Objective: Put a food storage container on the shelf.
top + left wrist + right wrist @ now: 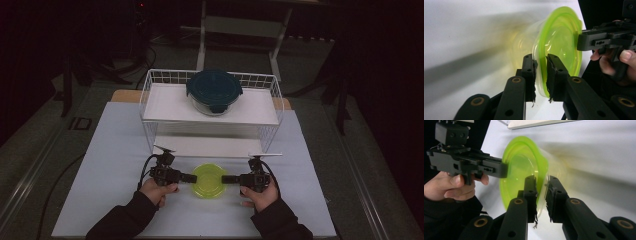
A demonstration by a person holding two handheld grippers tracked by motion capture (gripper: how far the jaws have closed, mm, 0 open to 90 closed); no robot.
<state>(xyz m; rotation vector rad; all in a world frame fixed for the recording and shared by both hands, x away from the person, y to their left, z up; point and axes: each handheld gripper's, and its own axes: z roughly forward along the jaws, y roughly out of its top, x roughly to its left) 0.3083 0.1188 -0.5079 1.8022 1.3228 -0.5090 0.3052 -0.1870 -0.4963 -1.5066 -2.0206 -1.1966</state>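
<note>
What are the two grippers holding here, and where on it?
Both hold the green-lidded container by its lid rim: left gripper on one edge, right gripper on the opposite edge.

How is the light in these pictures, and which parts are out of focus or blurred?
High view: dim, the surroundings nearly black, the white table lit. Left gripper view: the green-lidded container has a soft, smeared clear body, with long blurry shadows on the table. Right gripper view: bright table, blurred container body, the near lid rim sharper.

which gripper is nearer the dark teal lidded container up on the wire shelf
Left, slightly. The left gripper sits below and a little left of the teal-lidded container; the right gripper lies below and right. Both clamp the green container rim.
</note>
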